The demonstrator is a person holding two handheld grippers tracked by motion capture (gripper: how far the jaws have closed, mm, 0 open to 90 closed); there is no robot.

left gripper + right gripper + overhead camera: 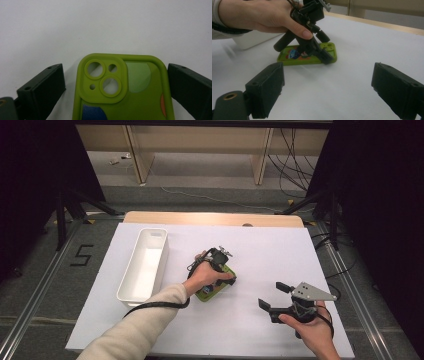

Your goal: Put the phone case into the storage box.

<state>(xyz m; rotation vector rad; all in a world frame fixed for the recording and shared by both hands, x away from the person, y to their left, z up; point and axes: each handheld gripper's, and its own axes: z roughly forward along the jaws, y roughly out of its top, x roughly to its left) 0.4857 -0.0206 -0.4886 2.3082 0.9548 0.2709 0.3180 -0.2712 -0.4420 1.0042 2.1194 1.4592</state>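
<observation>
The green rubbery phone case (125, 90) lies flat on the white table (260, 320) between the left gripper's (115, 85) spread jaws, ungrasped; they should close squarely on its long edges. The right gripper (274, 295) waits open.

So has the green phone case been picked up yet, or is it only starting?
Only starting. The green phone case lies flat on the white table. The left gripper straddles it, jaws open, a gap showing on each side, so no grip yet. The right gripper waits open, apart. The white bin is empty; possibly the case goes there.
</observation>
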